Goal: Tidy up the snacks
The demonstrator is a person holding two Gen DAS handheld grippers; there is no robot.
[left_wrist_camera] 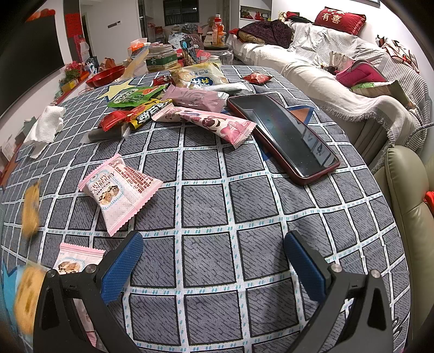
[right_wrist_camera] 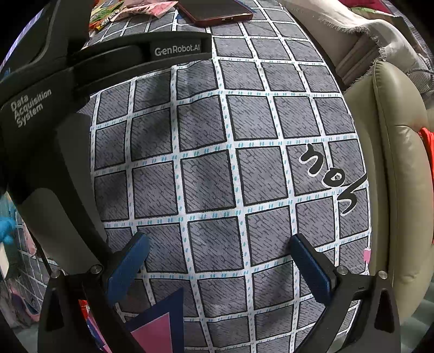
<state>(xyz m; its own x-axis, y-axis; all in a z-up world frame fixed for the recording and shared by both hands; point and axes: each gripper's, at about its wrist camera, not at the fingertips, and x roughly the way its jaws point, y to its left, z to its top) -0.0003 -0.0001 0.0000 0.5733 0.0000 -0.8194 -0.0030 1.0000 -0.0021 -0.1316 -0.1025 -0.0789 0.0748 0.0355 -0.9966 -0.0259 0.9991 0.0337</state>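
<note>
My left gripper (left_wrist_camera: 214, 244) is open and empty above the grey checked tablecloth (left_wrist_camera: 206, 206). A pink cranberry snack packet (left_wrist_camera: 119, 195) lies just ahead and left of it, and a second like packet (left_wrist_camera: 77, 260) sits behind the left finger. A pile of snack packets lies farther back: a long pink one (left_wrist_camera: 208, 122), a pale pink one (left_wrist_camera: 195, 99), a green one (left_wrist_camera: 135, 97), a yellow-and-red one (left_wrist_camera: 135, 116) and a white bag (left_wrist_camera: 200, 76). My right gripper (right_wrist_camera: 218, 244) is open and empty over bare cloth (right_wrist_camera: 211, 176). The left gripper's black body (right_wrist_camera: 54, 108) fills the right view's left side.
A phone in a red case (left_wrist_camera: 284, 135) lies right of the pile and shows at the top of the right wrist view (right_wrist_camera: 214, 10). A crumpled tissue (left_wrist_camera: 46, 127), a red bowl (left_wrist_camera: 108, 76) and jars (left_wrist_camera: 160, 58) stand at the back. A sofa (left_wrist_camera: 339, 81) and a beige cushion (right_wrist_camera: 398, 176) border the right.
</note>
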